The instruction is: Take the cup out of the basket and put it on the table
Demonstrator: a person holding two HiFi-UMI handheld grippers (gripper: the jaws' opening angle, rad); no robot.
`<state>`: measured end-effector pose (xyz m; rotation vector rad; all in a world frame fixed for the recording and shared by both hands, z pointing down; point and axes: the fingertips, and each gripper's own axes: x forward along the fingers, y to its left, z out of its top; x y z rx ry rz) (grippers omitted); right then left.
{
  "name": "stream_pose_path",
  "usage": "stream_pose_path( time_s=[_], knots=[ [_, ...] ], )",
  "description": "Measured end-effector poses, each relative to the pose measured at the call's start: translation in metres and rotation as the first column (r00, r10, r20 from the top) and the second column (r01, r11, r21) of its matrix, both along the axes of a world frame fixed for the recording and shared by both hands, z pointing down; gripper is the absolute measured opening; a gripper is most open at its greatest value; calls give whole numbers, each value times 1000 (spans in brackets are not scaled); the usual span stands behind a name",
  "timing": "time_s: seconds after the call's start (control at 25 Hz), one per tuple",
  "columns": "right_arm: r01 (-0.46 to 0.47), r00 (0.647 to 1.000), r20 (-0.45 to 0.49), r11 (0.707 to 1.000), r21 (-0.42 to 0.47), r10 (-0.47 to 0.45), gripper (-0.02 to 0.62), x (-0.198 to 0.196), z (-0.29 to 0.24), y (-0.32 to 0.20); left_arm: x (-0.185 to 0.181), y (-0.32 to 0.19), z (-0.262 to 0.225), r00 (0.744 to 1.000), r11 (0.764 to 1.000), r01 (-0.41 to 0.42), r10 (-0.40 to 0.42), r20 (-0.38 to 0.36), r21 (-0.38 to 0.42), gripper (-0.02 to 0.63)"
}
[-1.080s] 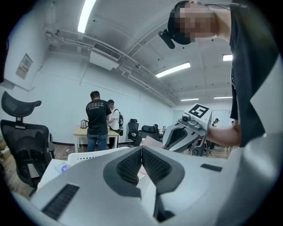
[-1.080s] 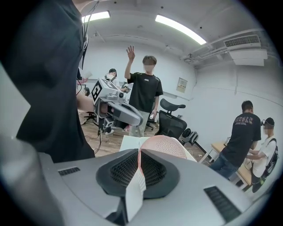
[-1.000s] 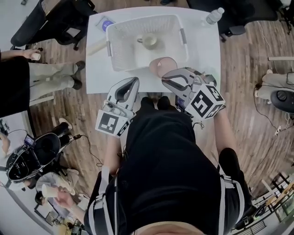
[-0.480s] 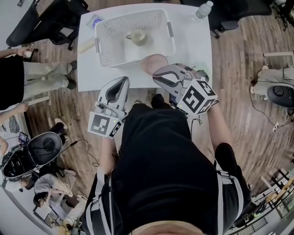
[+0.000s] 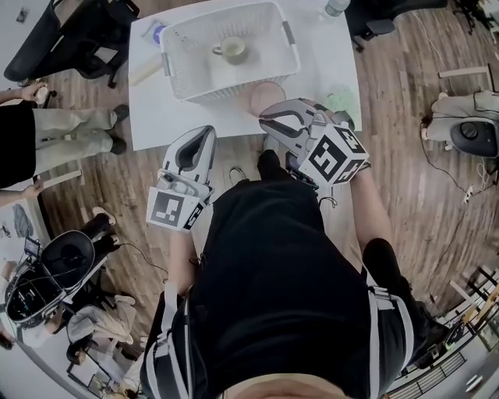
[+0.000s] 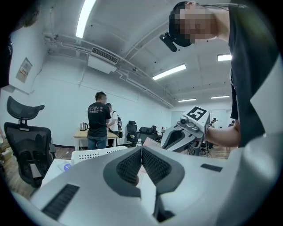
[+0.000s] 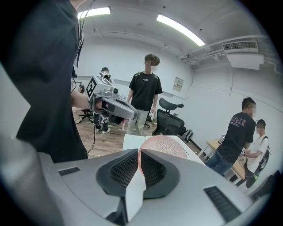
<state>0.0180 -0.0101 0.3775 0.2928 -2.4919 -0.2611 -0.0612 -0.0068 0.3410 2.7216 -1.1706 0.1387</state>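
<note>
White table point(image 5: 327, 58): basket point(image 5: 181, 74), pink round item point(image 5: 267, 95), bottle point(image 5: 334, 6).

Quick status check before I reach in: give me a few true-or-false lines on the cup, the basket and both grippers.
1. The cup sits inside the basket. True.
2. The right gripper is shut on the cup. False: its jaws are together on nothing, and it is held short of the basket.
3. The left gripper has its jaws together with nothing between them. True.
4. The basket stands on the floor. False: it stands on the white table.
5. The pink round thing lies in the basket beside the cup. False: it is on the table, outside the basket's near wall.
</note>
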Motion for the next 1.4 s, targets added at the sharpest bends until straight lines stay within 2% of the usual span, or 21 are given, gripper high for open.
stream_pose_path(
  time_s=[0.8, 1.16, 1.4],
  knots=[
    [-178, 983, -51, 984, -5, 177, 34, -56, 15, 91, -58, 113, 13, 993, 994, -109, 109, -40, -8, 21],
    [-176, 984, -39, 984, -17, 176, 34, -50, 16, 105, -46, 128, 5, 994, 996, -89, 89, -56, -3, 21],
    [-171, 984, -58, 983, -69, 167, 34, -44, 53, 90, -34, 129, 4, 996, 998, -68, 67, -59, -9, 21]
  ],
)
